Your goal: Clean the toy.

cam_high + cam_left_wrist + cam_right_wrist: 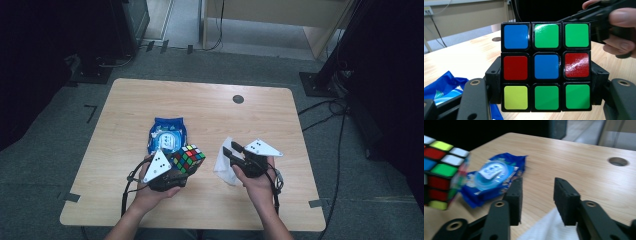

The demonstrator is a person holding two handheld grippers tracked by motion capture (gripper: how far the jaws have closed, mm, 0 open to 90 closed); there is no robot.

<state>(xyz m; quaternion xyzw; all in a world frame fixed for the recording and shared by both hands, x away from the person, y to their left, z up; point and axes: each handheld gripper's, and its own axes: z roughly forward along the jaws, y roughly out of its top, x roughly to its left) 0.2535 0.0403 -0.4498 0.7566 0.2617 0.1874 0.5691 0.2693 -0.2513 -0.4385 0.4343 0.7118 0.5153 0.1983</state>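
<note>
A scrambled Rubik's cube [189,159] is lifted just above the wooden table [280,125], clamped between the jaws of my left gripper [187,164]. In the left gripper view the cube [546,66] shows a face of blue, green, red and yellow stickers, and both pads press on its sides. My right gripper [232,149] hovers to the right of the cube, open, with nothing between its fingers. Under it lies a crumpled white tissue [224,165]. In the right gripper view the jaws of my right gripper [537,200] stand apart over the tissue [549,230], and the cube [441,170] is at the left.
A blue pack of wet wipes [167,135] lies flat just beyond the cube. A round cable hole [238,99] sits near the table's far edge. Dark stands and cables surround the table on the floor.
</note>
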